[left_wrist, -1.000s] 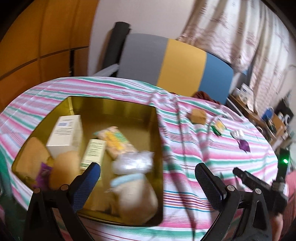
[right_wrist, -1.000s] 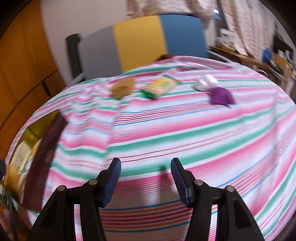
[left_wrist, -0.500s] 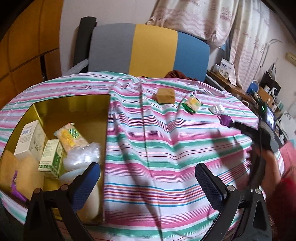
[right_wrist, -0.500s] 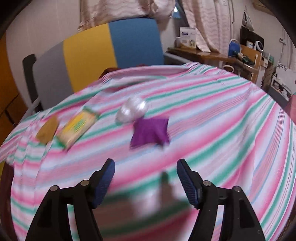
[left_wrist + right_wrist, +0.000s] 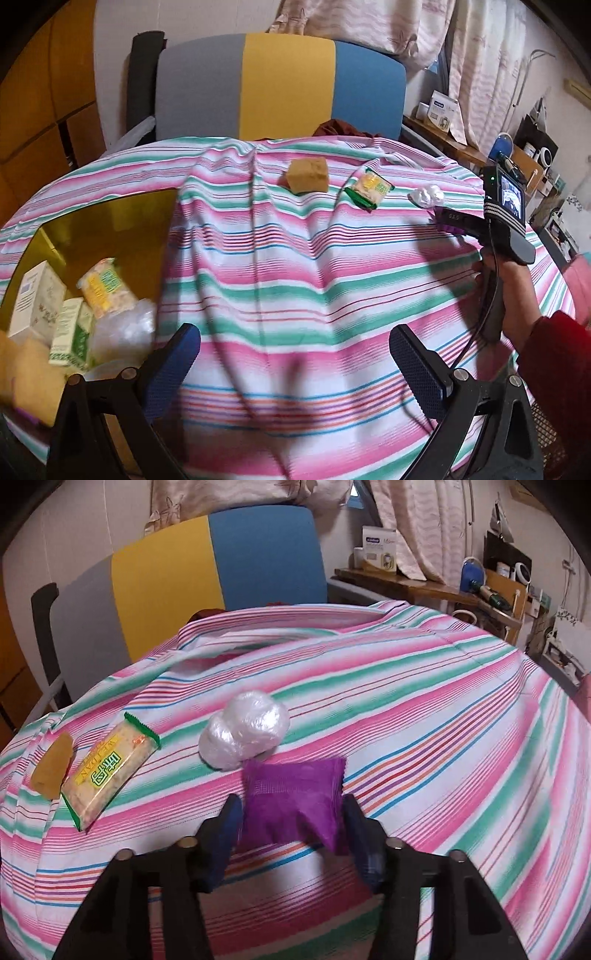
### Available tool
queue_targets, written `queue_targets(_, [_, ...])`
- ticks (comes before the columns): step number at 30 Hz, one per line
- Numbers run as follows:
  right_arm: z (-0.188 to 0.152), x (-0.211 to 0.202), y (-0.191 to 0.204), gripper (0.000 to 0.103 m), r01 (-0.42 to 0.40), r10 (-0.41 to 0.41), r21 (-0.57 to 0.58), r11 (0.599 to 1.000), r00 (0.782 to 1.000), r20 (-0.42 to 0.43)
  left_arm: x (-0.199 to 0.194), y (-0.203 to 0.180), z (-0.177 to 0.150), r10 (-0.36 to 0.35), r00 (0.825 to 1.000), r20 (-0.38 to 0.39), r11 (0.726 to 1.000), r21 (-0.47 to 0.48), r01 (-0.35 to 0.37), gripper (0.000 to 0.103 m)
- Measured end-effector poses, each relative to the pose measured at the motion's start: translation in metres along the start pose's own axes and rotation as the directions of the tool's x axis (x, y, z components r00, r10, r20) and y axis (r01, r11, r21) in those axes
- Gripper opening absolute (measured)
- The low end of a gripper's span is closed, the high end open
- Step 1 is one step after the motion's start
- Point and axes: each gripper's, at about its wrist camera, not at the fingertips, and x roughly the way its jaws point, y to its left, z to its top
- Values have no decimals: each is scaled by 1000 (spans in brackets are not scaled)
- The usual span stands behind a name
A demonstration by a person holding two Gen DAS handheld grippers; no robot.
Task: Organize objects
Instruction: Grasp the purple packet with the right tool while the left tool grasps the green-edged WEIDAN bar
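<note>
Soft, fairly dim indoor light is filling both views, with daylight filtering through the curtains [image 5: 413,520] at upper right. Fisheye distortion is bowing the striped cloth [image 5: 295,258] and darkening every corner. Motion blur is smearing the gold tin [image 5: 110,221] at left and the lower stripes. Diffuse shadows are falling ahead of each gripper.

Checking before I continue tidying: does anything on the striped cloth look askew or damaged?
Nothing looks damaged. The striped tablecloth is rucked into long folds, and the purple foil packet lies crumpled between the right gripper fingers.
</note>
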Motion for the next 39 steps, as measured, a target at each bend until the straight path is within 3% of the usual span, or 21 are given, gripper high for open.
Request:
queue_targets(4, [0, -7, -2, 46, -27, 27, 11, 1000, 999, 22, 17, -20, 18, -20, 1000, -1, 999, 27, 20, 103])
queue_targets(10, [-17, -28, -3, 45, -71, 70, -23, 997, 997, -14, 48, -53, 50, -19, 999, 25, 993, 119, 16, 103])
queue_targets(17, [-36, -36, -11, 46, -62, 62, 13, 998, 998, 15, 109, -95, 103, -46, 998, 51, 975, 222, 33, 103])
queue_targets(26, [-38, -33, -10, 46, -27, 27, 6, 1000, 999, 39, 205, -115, 143, 50, 999, -15, 956, 290, -43, 102])
queue_targets(28, [-38, -33, -10, 46, -25, 25, 5, 1000, 999, 43, 212, -117, 140, 58, 998, 12, 947, 316, -59, 97])
queue_targets(30, [-39, -33, -10, 46, -24, 24, 5, 1000, 999, 46, 217, -117, 136, 66, 998, 6, 945, 321, -65, 78])
queue_targets(32, [-39, -33, -10, 46, -22, 22, 4, 1000, 999, 48, 214, -119, 135, 28, 1000, 14, 944, 329, -31, 66])
queue_targets(39, [-39, -34, -8, 46, -5, 5, -6, 1000, 998, 55, 195, -122, 122, 41, 994, 102, 932, 356, -75, 61])
